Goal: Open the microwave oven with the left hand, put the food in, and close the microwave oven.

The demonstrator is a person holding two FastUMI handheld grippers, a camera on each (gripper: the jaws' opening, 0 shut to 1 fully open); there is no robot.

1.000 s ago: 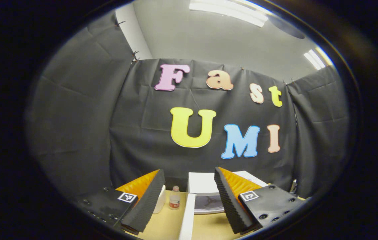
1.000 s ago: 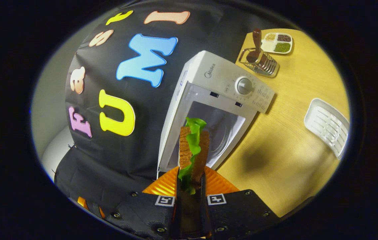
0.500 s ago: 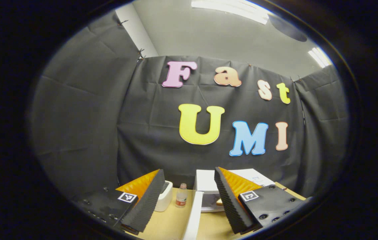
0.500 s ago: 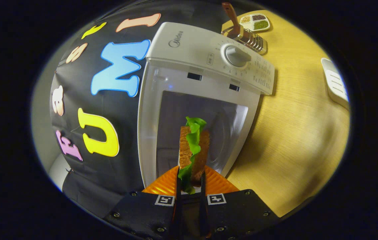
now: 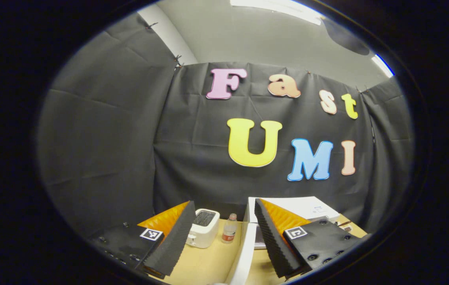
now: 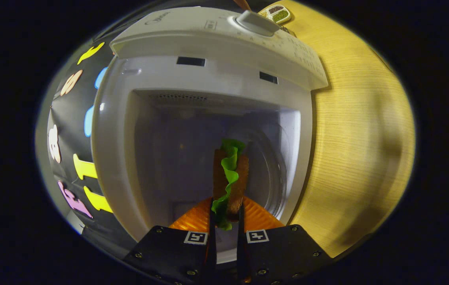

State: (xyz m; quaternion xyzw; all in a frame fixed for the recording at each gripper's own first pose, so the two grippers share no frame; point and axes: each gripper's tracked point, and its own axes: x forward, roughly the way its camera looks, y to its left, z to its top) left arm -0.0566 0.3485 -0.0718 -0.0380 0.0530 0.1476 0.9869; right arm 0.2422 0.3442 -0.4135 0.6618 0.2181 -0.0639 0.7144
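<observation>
Your right gripper point(image 6: 226, 221) is clamped on the sandwich point(image 6: 230, 180), both fingers pressing its bread slices, with lettuce hanging out between them. The sandwich sits in front of the open oven point(image 6: 208, 79) cavity; in the right gripper view you cannot tell whether it is past the opening yet, since it is dim in there. The turntable behind it is faint, half hidden by the sandwich. The oven's knob point(image 6: 255, 21) is cut off near the top edge, and the dish point(image 6: 276, 12) of spices beyond it is barely in view. The table point(image 6: 359, 138) runs off to the right of the oven.

Your left gripper point(image 5: 218, 233) is spread wide and holds nothing. In the left gripper view it points up at the cloth wall, so the table shows low only. Between its fingers stand a toaster point(image 5: 204, 227) and a small bottle point(image 5: 229, 233). The oven's door point(image 5: 244, 257) stands edge-on, its lower end cut off. The oven body point(image 5: 303, 206) is largely hidden behind the right finger.
</observation>
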